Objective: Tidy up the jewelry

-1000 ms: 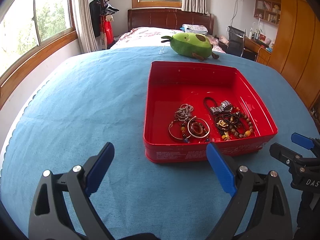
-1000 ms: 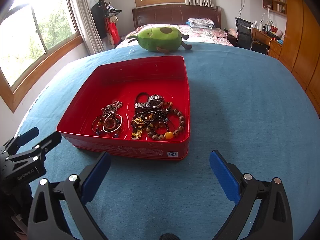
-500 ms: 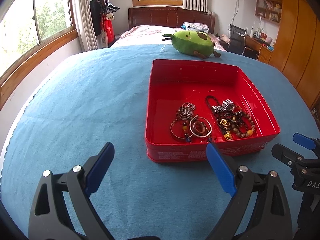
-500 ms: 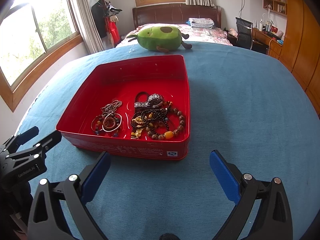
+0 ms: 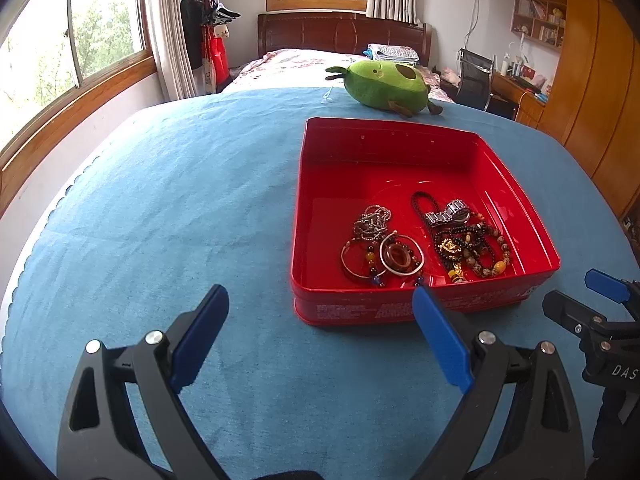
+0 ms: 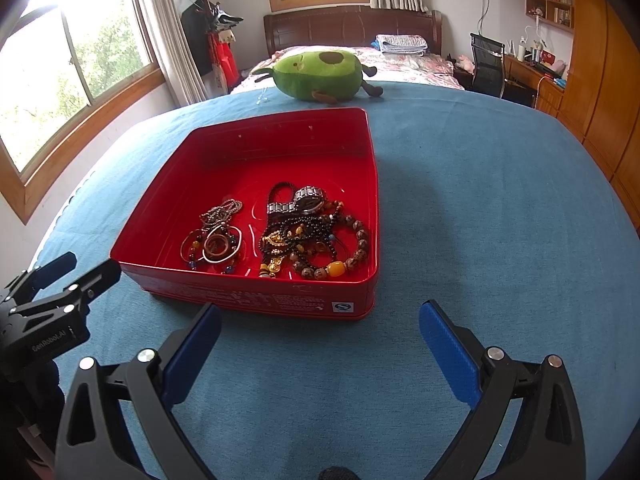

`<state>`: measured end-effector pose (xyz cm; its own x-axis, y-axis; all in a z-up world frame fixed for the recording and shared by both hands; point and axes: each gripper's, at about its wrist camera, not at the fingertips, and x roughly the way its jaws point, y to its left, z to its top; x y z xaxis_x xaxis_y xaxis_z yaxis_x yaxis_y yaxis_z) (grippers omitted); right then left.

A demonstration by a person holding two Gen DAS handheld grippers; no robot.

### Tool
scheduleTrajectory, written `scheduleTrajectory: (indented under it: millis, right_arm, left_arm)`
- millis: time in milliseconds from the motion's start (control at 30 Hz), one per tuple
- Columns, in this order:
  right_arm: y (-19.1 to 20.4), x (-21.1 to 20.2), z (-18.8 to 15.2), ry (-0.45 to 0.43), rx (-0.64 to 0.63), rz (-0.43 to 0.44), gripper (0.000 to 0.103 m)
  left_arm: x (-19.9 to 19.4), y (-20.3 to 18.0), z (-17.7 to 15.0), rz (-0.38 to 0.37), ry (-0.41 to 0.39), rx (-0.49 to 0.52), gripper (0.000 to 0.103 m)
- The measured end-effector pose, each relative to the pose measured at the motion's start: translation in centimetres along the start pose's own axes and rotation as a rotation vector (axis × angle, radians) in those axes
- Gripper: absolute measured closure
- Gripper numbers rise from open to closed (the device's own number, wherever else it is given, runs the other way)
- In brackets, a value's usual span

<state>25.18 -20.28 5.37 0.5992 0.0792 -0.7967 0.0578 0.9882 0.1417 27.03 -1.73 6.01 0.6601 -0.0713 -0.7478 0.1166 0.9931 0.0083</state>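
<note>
Blue cloth (image 5: pixel 168 208): it covers the whole surface under your red tin, spreading out on every side of it.
Red tin (image 5: pixel 516 196): your landmark, an open, lidless box sitting flat on the cloth, just ahead of both of your grippers.
Avocado plush (image 6: pixel 320 74): it lies on the cloth beyond the tin's far wall, apart from it.
Left gripper (image 5: pixel 320 332): you hold it just short of the tin's near wall, toward the tin's left corner, blue fingers spread wide with nothing between them; the right-hand finger overlaps the near wall in the left wrist view.
Right gripper (image 6: pixel 320 340): you hold it in front of the tin's near right corner, fingers spread wide and empty, apart from the tin.
Beaded tangle (image 6: pixel 316 240): dark bead strands, a wooden bead bracelet with an amber bead and gold pieces, heaped in the tin's near right part against the right wall.
Bangles and chain (image 6: pixel 214 236): thin bangles, a brown ring and a silver chain, in the tin's near middle, beside the tangle.
Metal watch (image 6: pixel 306 200): on the far edge of the tangle, inside the tin.
</note>
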Motion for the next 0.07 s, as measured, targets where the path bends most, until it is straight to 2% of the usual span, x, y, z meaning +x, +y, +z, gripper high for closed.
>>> scheduleTrajectory:
  millis: [67]
  right_arm:
    - [0.00,0.00,0.01,0.000,-0.001,0.001,0.004]
  left_arm:
    - [0.06,-0.03,0.04,0.002,0.000,0.000,0.011]
